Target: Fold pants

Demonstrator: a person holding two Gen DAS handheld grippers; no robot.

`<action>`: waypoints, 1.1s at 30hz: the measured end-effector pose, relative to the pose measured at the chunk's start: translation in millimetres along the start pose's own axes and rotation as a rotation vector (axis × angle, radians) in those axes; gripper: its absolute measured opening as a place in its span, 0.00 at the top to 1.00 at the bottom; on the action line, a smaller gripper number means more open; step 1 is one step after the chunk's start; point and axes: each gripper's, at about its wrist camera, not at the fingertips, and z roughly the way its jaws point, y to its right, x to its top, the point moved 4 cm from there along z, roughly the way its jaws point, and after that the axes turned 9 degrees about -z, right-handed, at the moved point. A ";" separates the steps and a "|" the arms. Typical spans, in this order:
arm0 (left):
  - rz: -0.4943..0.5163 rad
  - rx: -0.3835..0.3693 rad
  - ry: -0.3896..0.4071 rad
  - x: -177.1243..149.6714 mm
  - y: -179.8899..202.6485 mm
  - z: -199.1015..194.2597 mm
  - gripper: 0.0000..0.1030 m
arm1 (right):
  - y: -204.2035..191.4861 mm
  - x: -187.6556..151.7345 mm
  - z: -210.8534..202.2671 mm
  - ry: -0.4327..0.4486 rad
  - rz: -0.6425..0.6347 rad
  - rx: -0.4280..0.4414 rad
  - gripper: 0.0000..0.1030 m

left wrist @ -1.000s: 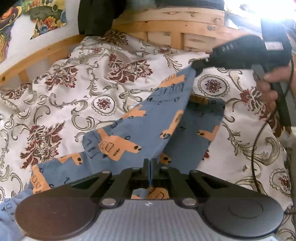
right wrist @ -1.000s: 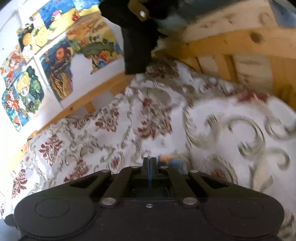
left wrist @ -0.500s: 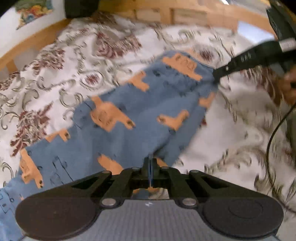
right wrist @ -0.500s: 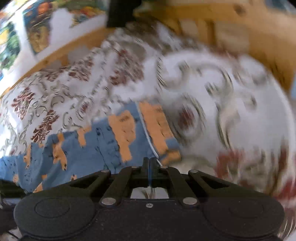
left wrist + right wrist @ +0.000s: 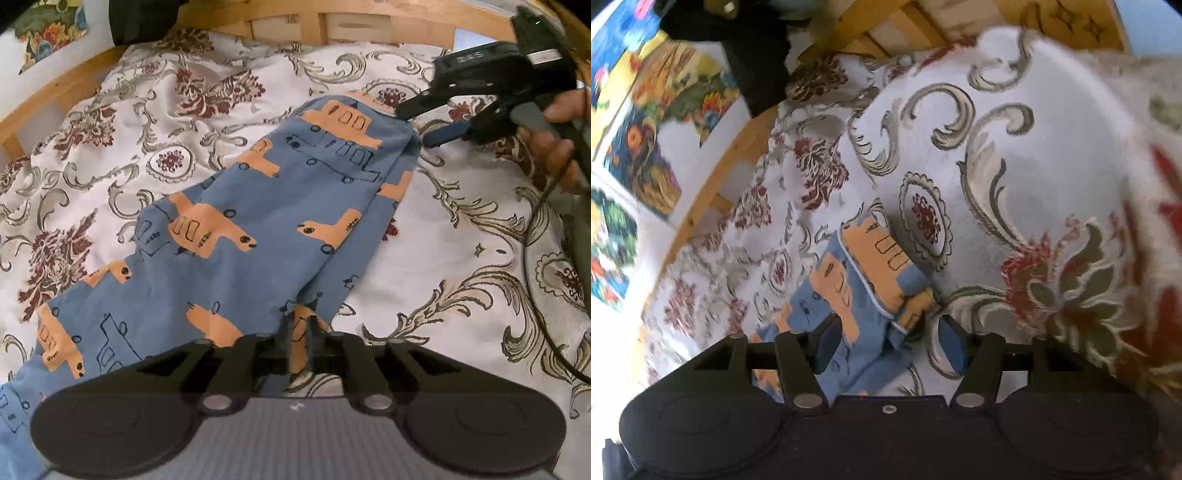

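The pants (image 5: 236, 236), blue with orange vehicle prints, lie spread flat on the bed (image 5: 443, 258), whose cover is white with grey scrolls and dark red flowers. We see them run slantwise in the left wrist view, from the lower left corner up toward the upper right, with one layer folded over another so that a second edge peeks out along the right side.

Our left tongs (image 5: 297, 343) sit at the near edge of the cloth. Their two fingers stand very close together with a strip of the orange and blue fabric showing between them, so we take them as clamped on the pants.

Our right tongs (image 5: 886, 343) are at the far end of the garment. In the right wrist view their fingers (image 5: 825, 343) stand clearly apart, one on each side of the bunched cloth end (image 5: 882, 280), which lies between them on the bed. From the left wrist view we see the same tool (image 5: 424, 122) with its upper and lower fingers spread, their tips just beside the pants' end, and a hand (image 5: 554, 147) gripping the handle.

A wooden bed frame (image 5: 288, 22) runs behind the bedding, and colourful pictures (image 5: 646, 147) hang on the white wall.
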 end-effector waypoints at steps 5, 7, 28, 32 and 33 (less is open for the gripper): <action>0.022 0.032 0.032 2.8 1.8 -1.0 0.52 | 6.2 6.1 5.8 0.044 0.069 0.039 0.41; 0.052 0.046 0.036 3.2 4.8 1.3 0.52 | 5.6 6.6 8.0 0.053 0.063 0.036 0.41; 0.096 0.017 -0.010 -4.1 25.3 1.6 1.00 | 16.1 8.7 8.9 0.095 0.144 0.103 0.41; 0.115 0.030 -0.005 -7.1 28.2 2.9 0.99 | 10.9 7.8 14.3 0.084 0.097 0.029 0.81; 0.108 0.028 -0.008 -5.8 28.2 4.0 0.99 | 9.9 7.1 14.8 0.082 0.075 0.002 0.84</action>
